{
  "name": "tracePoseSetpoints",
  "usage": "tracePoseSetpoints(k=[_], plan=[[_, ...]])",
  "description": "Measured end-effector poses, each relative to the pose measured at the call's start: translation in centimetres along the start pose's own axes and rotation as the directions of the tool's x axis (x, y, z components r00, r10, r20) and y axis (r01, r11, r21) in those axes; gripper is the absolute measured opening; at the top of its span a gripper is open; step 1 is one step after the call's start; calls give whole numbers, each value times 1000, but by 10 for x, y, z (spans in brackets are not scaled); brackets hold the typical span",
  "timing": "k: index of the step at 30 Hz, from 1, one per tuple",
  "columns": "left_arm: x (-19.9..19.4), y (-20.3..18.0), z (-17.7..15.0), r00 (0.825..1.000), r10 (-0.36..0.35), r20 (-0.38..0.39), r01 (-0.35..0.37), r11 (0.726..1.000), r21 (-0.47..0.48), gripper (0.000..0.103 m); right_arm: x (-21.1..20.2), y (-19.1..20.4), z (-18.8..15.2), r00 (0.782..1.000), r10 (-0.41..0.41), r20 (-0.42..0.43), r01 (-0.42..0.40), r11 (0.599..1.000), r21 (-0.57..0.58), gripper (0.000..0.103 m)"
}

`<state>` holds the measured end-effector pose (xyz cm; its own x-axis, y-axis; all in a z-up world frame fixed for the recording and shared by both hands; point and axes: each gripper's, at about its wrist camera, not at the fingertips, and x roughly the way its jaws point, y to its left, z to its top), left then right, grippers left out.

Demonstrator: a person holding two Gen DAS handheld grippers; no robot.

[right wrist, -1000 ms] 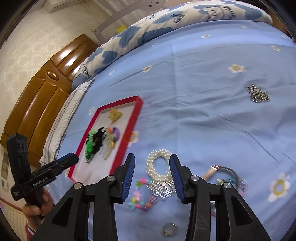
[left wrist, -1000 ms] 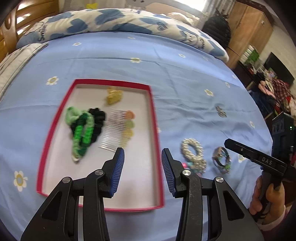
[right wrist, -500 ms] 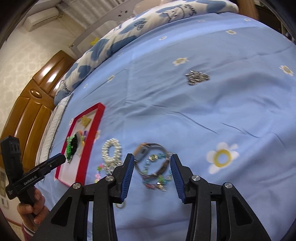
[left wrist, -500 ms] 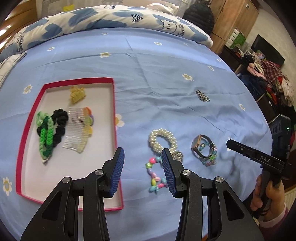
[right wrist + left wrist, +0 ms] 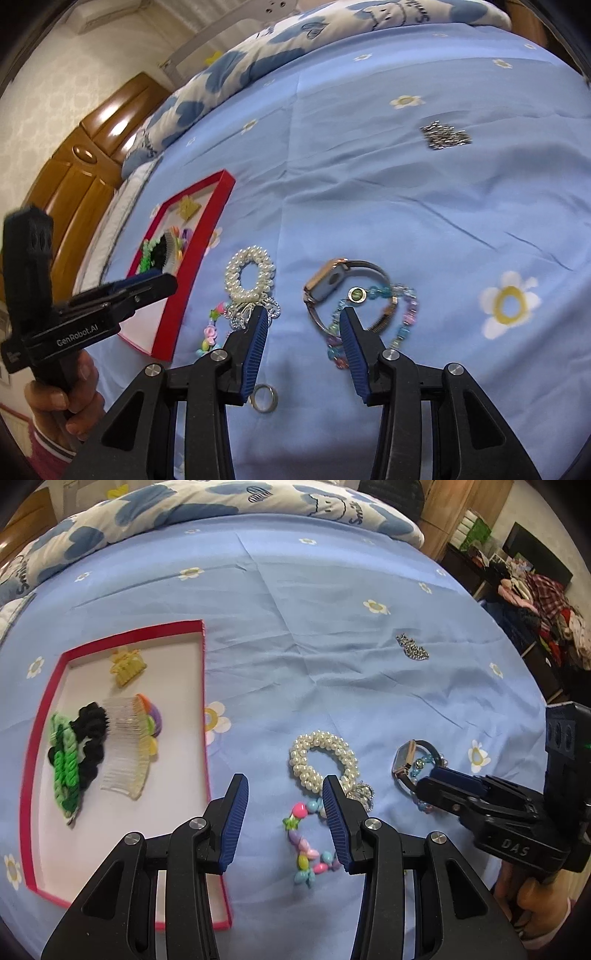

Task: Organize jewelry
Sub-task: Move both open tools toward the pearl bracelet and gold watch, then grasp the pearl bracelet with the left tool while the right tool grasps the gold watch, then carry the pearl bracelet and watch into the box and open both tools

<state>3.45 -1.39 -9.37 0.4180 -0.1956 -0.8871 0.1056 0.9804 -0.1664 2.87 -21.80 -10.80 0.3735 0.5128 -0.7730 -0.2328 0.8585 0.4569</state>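
The left gripper [image 5: 282,797] hovers with jaws spread and empty over the blue bedsheet [image 5: 314,635], the pastel bead bracelet [image 5: 308,843] just right of the red tray [image 5: 205,701]; the right gripper [image 5: 303,326], also spread and empty, hangs near the watch [image 5: 328,282]

Blue flowered bed sheet [image 5: 314,657] carries red tray [image 5: 204,686], pearl bracelet [image 5: 323,760], watch [image 5: 328,284], ring [image 5: 264,398].
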Motion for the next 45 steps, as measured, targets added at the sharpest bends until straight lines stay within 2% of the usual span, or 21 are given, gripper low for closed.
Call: tracePoseSetpoints(k=[7,10,13,14,15,16,18,20,26,34,45], plan=[[35,-1,11,998,16,-57,-14,1000,27,40,21,-6,8,999,-36,-27,35,999,-19,42],[51,-5,13,996,26,-85,-22,998,54,40,26,-7,11,999,-48,-27,47,998,-37,37],[61,-9,14,994,26,-108,-17,997,77,40,27,-12,14,998,-59,-22,58,998,-39,26],[65,-11,14,993,32,-113,-22,996,86,39,26,-15,14,998,-51,-22,50,998,-34,25],[67,-12,14,993,40,-112,-29,995,97,37,25,-17,15,999,-47,-21,46,998,-31,23],[68,-14,14,993,46,-109,-34,993,110,33,25,-17,16,999,-48,-19,47,998,-31,17],[70,-15,14,993,36,-113,-22,993,116,13,21,-19,16,999,-49,-10,48,998,-28,15],[69,-13,15,994,24,-111,-12,994,108,12,20,-20,17,999,-38,-7,38,999,-19,12],[53,-7,15,997,-29,-76,34,997,65,11,10,-22,17,1000,-14,14,14,1000,-2,10],[6,0,13,996,-88,17,88,996,4,10,-5,-12,17,999,9,39,-9,1000,-7,9],[-53,21,2,986,-108,127,115,992,-50,10,-17,27,17,996,64,59,-61,996,-64,8]])
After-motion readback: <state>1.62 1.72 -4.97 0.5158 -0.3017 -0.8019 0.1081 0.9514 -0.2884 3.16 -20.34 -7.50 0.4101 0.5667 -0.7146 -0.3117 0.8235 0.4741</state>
